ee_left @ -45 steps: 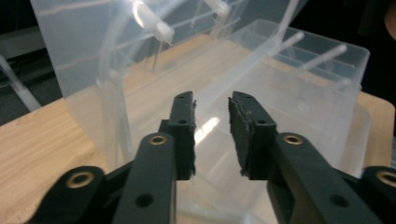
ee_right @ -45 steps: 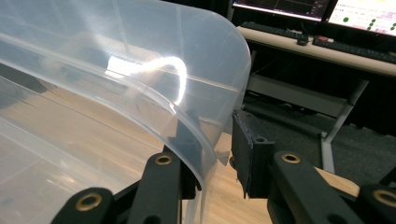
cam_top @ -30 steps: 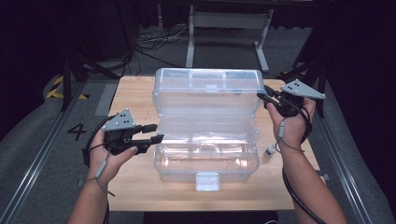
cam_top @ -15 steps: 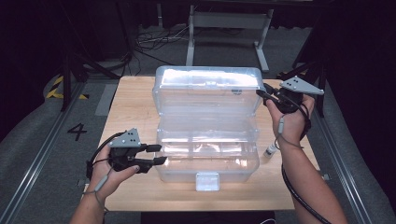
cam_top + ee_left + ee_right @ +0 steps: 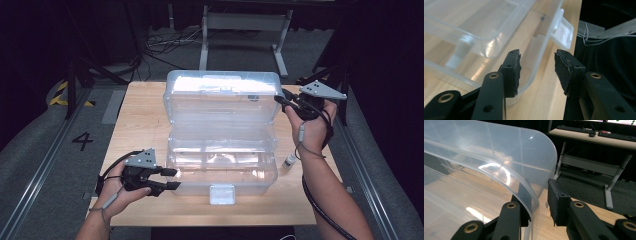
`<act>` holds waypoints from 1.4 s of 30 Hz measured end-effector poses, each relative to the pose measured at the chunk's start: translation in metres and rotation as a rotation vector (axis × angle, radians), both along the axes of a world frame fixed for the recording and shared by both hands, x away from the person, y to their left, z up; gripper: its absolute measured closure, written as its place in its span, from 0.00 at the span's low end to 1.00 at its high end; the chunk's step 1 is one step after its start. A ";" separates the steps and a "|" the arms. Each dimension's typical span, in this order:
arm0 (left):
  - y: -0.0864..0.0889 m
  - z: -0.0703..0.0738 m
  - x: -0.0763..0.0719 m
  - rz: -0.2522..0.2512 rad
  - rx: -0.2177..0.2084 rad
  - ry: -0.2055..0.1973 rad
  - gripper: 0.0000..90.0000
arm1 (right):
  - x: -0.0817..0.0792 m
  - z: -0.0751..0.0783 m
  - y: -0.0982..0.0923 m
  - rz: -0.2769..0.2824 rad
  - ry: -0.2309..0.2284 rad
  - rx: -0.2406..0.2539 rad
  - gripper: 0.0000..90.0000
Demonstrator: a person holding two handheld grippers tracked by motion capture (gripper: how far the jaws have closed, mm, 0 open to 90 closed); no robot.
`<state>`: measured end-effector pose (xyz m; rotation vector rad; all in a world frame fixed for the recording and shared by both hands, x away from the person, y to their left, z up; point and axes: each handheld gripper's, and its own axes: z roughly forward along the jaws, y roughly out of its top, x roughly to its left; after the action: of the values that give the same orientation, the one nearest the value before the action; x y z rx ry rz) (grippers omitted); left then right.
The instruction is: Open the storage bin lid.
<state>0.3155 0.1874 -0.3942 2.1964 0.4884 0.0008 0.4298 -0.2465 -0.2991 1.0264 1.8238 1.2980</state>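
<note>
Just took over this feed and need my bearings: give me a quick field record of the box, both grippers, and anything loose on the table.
box: clear plastic storage box on the wooden table, lid raised at the far side
latch: white, on the box's near wall
left gripper: at the box's near left corner, jaws open astride the box wall, pads not pressing; jaws have just been closing
right gripper: at the lid's right edge, one jaw inside, one outside; contact unclear
loose item: small vial right of the box
</note>
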 end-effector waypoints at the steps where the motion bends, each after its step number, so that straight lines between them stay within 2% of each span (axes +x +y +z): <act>1: -0.001 -0.002 0.000 -0.004 0.008 0.006 0.62 | 0.000 0.000 0.000 0.000 0.001 -0.001 0.81; 3: -0.004 -0.008 0.000 -0.019 0.024 0.017 0.62 | 0.001 0.000 0.000 0.000 0.003 0.001 0.81; 4: -0.005 -0.011 0.001 -0.021 0.018 0.000 0.61 | 0.001 0.000 0.000 0.000 0.003 0.001 0.81; 5: -0.005 -0.012 0.001 -0.022 0.011 0.004 0.60 | 0.001 0.000 0.000 0.000 0.002 0.004 0.81; 9: -0.005 -0.013 0.002 -0.021 0.007 0.002 0.63 | 0.002 0.000 0.001 0.000 -0.004 0.002 0.81; 11: -0.007 -0.016 0.002 -0.019 0.011 -0.019 0.64 | 0.003 0.000 0.001 -0.002 -0.006 0.004 0.80; 15: -0.008 -0.017 0.002 -0.019 0.015 -0.030 0.67 | 0.004 0.001 0.002 -0.011 -0.011 -0.003 0.80; 23: -0.007 -0.019 0.003 -0.006 0.005 -0.030 0.73 | 0.008 0.003 0.004 -0.027 -0.016 -0.029 0.82; 31: -0.012 -0.019 0.004 -0.011 0.040 -0.038 0.73 | 0.015 0.005 0.006 -0.040 0.000 -0.054 0.84; 34: -0.013 -0.020 0.005 -0.014 0.037 -0.032 0.73 | 0.019 0.006 0.007 -0.047 0.004 -0.065 0.85; 35: -0.016 -0.023 0.006 -0.019 0.061 -0.042 0.72 | 0.020 0.006 0.007 -0.048 0.008 -0.065 0.85; 36: -0.018 -0.024 0.006 -0.022 0.062 -0.041 0.72 | 0.022 0.007 0.007 -0.048 0.015 -0.065 0.85; 38: -0.020 -0.023 0.006 -0.026 0.096 -0.055 0.73 | 0.024 0.008 0.007 -0.049 0.022 -0.070 0.86; 42: -0.020 -0.023 0.006 -0.030 0.092 -0.051 0.73 | 0.030 0.009 0.007 -0.055 0.042 -0.069 0.86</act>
<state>0.3216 0.1677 -0.4171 2.2873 0.4344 0.0640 0.4597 -0.2394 -0.2899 1.0654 1.8456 1.1810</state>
